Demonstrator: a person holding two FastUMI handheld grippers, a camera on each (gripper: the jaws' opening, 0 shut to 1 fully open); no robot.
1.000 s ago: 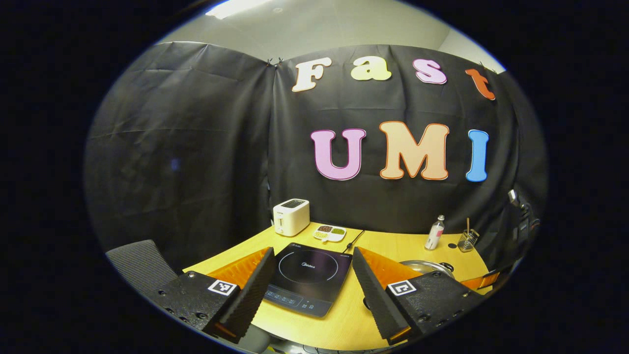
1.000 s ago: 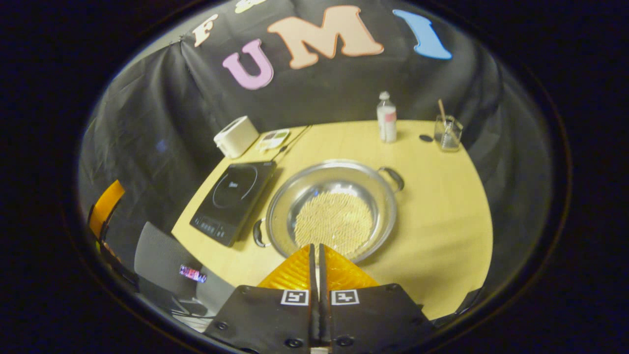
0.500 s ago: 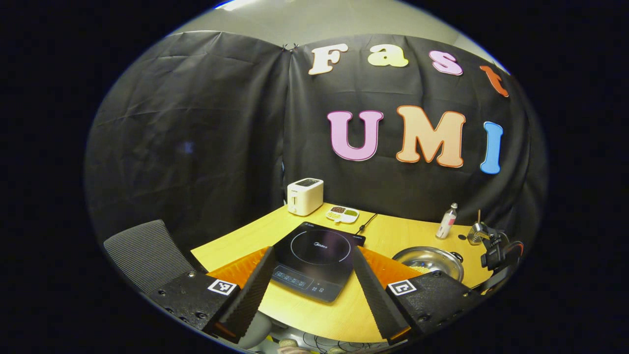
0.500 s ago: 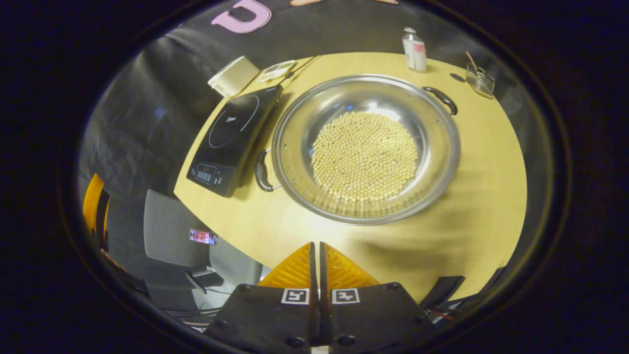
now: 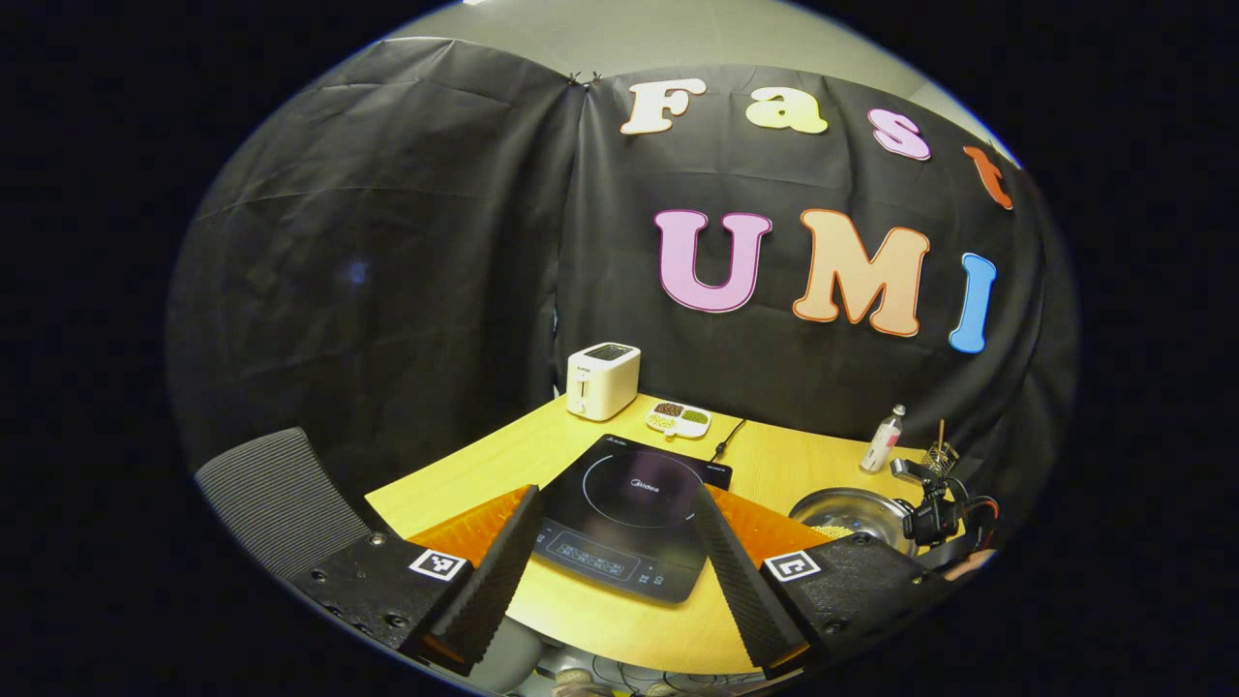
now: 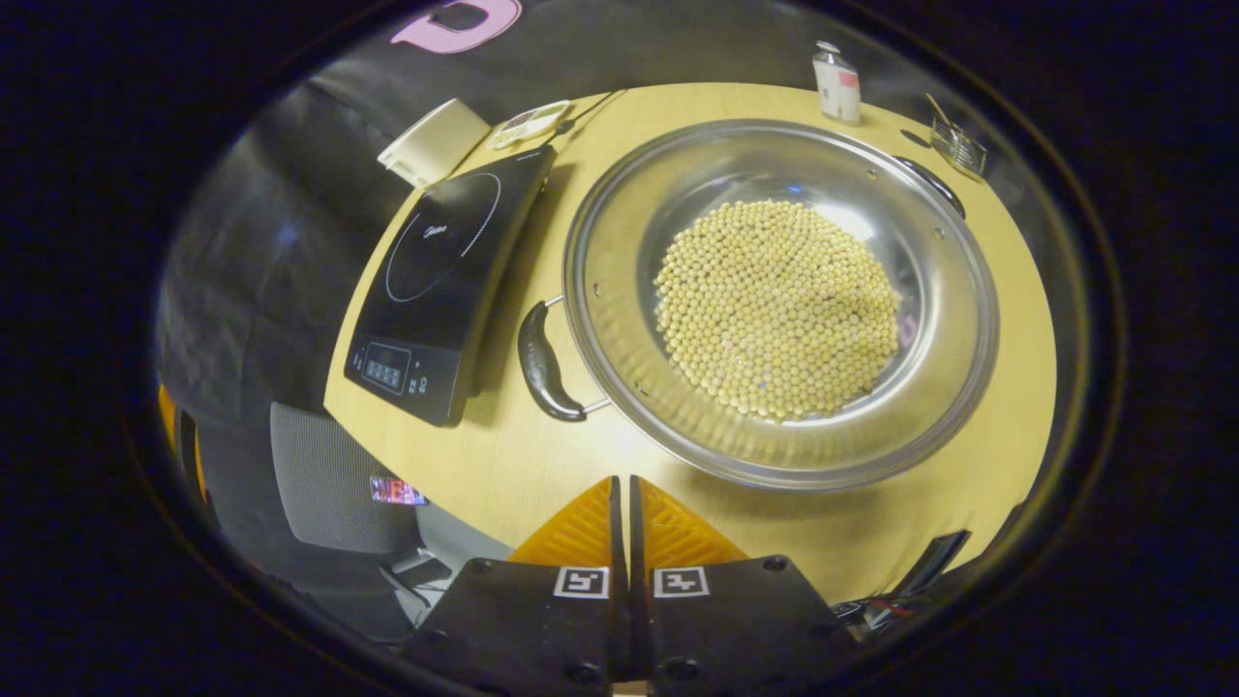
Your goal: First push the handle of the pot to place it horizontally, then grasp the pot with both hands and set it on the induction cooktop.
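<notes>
Pot (image 6: 779, 300) full of beans (image 6: 779, 308) sits on the table (image 6: 484, 465) right beside the cooktop (image 6: 440, 281), and we've got our right gripper (image 6: 620, 494) pressed together above the near rim while our left gripper (image 5: 615, 523) hangs spread wide in front of the cooktop.
</notes>
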